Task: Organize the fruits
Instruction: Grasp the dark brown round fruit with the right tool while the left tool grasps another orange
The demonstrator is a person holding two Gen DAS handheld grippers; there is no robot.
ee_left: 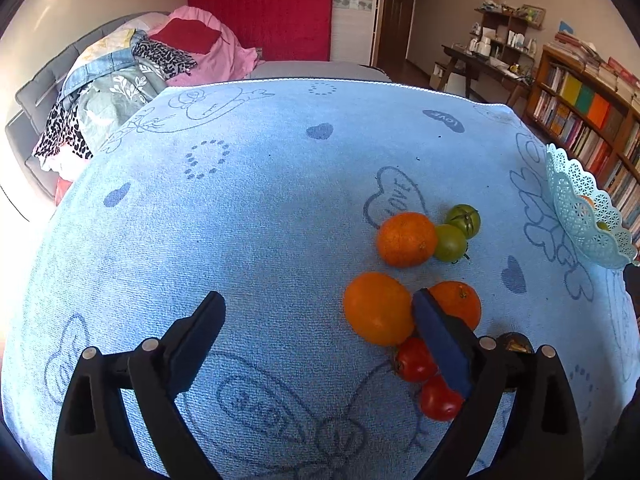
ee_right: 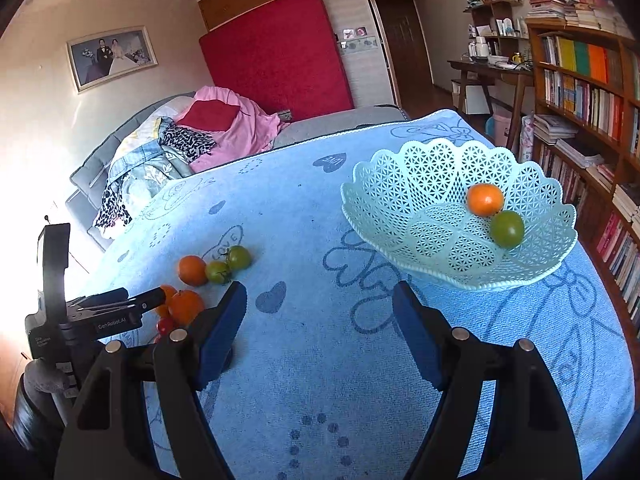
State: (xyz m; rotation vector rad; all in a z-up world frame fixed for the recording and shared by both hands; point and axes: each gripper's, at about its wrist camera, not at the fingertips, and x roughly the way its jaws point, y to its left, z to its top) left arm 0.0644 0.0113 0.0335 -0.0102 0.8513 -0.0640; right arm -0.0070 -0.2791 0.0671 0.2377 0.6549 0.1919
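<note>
The left claw (ee_left: pixel 320 320) stands wide and empty beside the packed oranges (ee_left: pixel 378 308) and red tomatoes (ee_left: pixel 414 360) on the towel-covered bench (ee_left: pixel 260 220), so closing now may knock neighbours rolling, away from the basket (ee_right: pixel 420 248) ahead of the half-open, empty right claw (ee_right: pixel 320 312).

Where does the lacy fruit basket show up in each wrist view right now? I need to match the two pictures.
Left wrist view: the basket sits at the far right edge, only partly in frame, on the blue towel.
Right wrist view: the basket is upper right of centre, fully visible, holding an orange and a green tomato.
Shared landmark: the red mattress against the back wall.
</note>
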